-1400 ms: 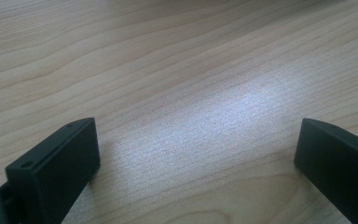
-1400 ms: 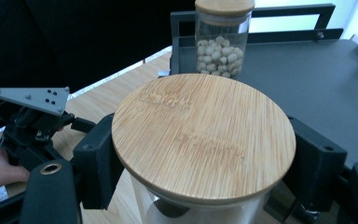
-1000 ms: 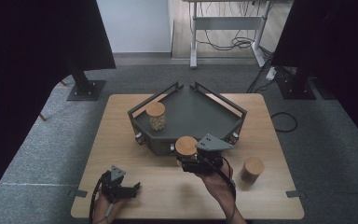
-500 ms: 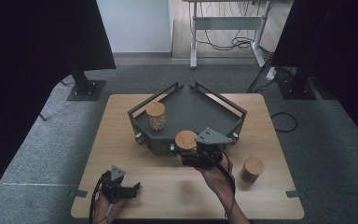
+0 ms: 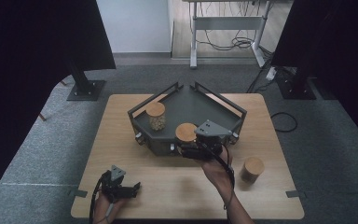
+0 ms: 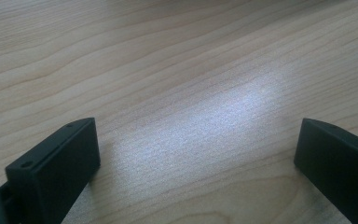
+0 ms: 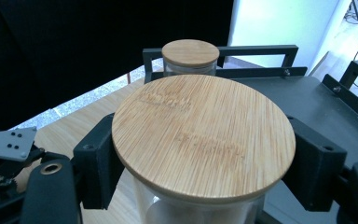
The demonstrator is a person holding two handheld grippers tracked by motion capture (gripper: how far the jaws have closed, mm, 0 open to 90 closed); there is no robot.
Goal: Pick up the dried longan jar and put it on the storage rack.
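A glass jar with a bamboo lid [image 5: 185,132] [image 7: 204,140] sits between the jaws of my right gripper [image 5: 192,145] [image 7: 205,191], which is shut on its glass body. It hangs at the front rim of the dark grey tray [image 5: 200,107] [image 7: 307,102]. A second lidded jar [image 5: 156,115] [image 7: 190,55], filled with something pale, stands at the tray's left side. A third jar [image 5: 252,168] stands on the wooden table to the right of my hand. My left gripper [image 5: 121,189] [image 6: 198,135] rests open at the table's front left, with bare wood between its jaws.
The wooden table [image 5: 121,140] has bare room in front of the tray and on its left. The tray has low raised walls with a gap at the far corner. Black stands and curtains flank the table; cables lie on the floor beyond.
My right gripper has carried the jar a little farther away from me, toward the tray's front rim. The left gripper has stayed where it was.
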